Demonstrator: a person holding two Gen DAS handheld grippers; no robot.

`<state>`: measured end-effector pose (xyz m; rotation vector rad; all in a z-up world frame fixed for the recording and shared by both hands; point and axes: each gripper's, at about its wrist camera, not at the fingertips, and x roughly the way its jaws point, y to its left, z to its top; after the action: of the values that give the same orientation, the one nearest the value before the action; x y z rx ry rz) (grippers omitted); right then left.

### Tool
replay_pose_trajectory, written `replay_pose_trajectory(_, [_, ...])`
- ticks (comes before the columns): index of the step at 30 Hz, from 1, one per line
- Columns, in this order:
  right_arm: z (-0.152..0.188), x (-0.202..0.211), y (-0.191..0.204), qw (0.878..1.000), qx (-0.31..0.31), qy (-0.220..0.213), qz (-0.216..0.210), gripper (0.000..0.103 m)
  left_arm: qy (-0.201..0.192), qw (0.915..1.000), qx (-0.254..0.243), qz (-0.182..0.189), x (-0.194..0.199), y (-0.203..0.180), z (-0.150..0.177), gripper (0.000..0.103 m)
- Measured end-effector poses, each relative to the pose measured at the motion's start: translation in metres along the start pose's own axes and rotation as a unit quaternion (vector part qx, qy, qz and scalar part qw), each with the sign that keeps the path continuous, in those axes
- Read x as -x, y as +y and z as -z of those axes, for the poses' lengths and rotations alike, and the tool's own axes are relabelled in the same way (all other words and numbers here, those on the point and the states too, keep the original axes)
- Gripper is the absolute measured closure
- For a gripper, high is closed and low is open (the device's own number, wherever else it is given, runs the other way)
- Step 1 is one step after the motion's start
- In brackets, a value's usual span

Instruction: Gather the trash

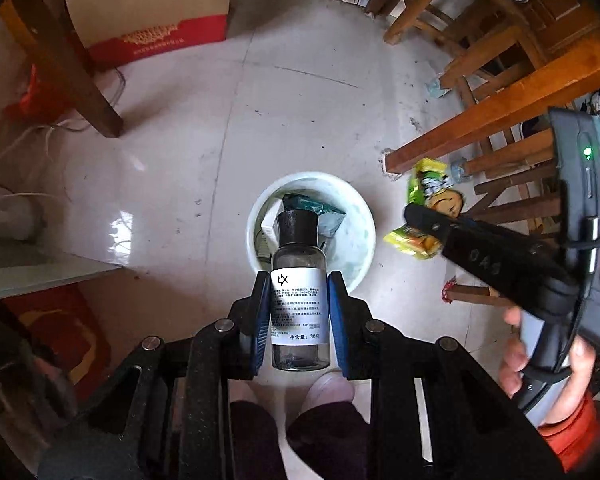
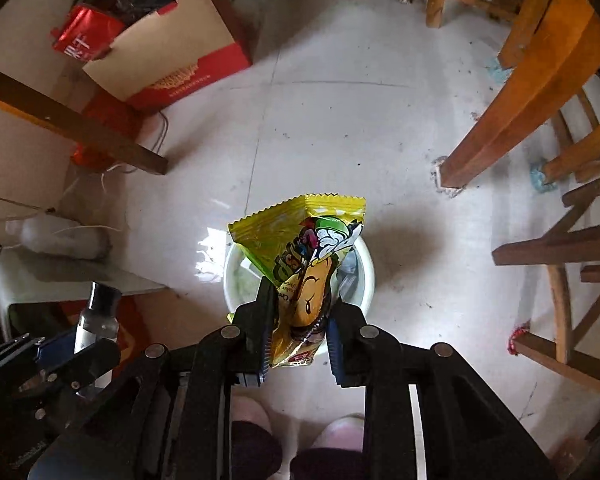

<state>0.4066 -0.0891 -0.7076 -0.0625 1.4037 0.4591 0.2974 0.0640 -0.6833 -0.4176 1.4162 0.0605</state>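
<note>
My left gripper (image 1: 299,312) is shut on a clear glass bottle (image 1: 299,300) with a black cap and a white label, held above a white round bin (image 1: 360,216) on the floor. The bin holds a green packet (image 1: 318,210) and a small white box. My right gripper (image 2: 298,334) is shut on a yellow snack wrapper (image 2: 300,248), held over the same bin (image 2: 366,276). The right gripper and wrapper (image 1: 428,188) show at the right of the left wrist view. The bottle (image 2: 96,316) and left gripper show at the lower left of the right wrist view.
A red and tan cardboard box (image 1: 148,12) stands at the far left. Wooden chair and table legs (image 1: 480,120) crowd the right side. A dark wooden leg (image 1: 72,60) stands at the left, with cables and a white stool (image 2: 60,276) beside it. My feet (image 2: 296,432) are below.
</note>
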Motion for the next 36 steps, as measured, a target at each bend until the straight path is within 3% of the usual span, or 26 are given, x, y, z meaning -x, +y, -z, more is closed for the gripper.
replay_pose_trajectory(2, [-0.001,-0.011,-0.003,1.000,-0.007,0.007,-0.016,0.066,0.001,1.0000,0.002,0.002,-0.014,0.005,-0.004,0.076])
replay_pose_trajectory(4, [-0.002,-0.024,-0.005,0.999,-0.014,0.020,-0.023,0.039,0.002,1.0000,0.003,0.004,-0.026,0.008,-0.007,0.076])
replay_pose_trajectory(5, [-0.002,-0.029,-0.006,0.999,-0.016,0.023,-0.023,0.036,0.004,1.0000,0.003,0.005,-0.032,0.009,-0.008,0.076])
replay_pose_trajectory(13, [0.001,-0.037,-0.017,0.999,-0.026,0.036,-0.004,0.035,0.035,0.9992,0.008,0.015,-0.079,0.004,-0.018,0.076])
replay_pose_trajectory(17, [0.007,-0.025,-0.026,0.999,-0.028,0.035,0.012,0.035,0.048,0.9987,-0.009,0.011,-0.081,-0.009,-0.020,0.075])
replay_pose_trajectory(21, [0.010,-0.005,-0.027,0.999,-0.021,0.031,0.015,0.035,0.053,0.9985,-0.010,0.011,-0.069,-0.015,-0.020,0.061])
replay_pose_trajectory(24, [0.010,0.019,-0.021,0.999,-0.010,0.024,0.018,0.035,0.053,0.9984,-0.021,0.002,-0.051,-0.024,-0.021,0.060])
replay_pose_trajectory(28, [0.006,0.060,-0.012,1.000,-0.008,0.012,0.016,0.035,0.036,0.9987,-0.034,-0.016,0.003,-0.042,-0.022,0.061])
replay_pose_trajectory(36, [0.005,0.207,0.011,0.999,0.006,-0.040,0.006,0.035,-0.031,0.9983,-0.042,-0.025,0.172,-0.086,-0.018,0.061])
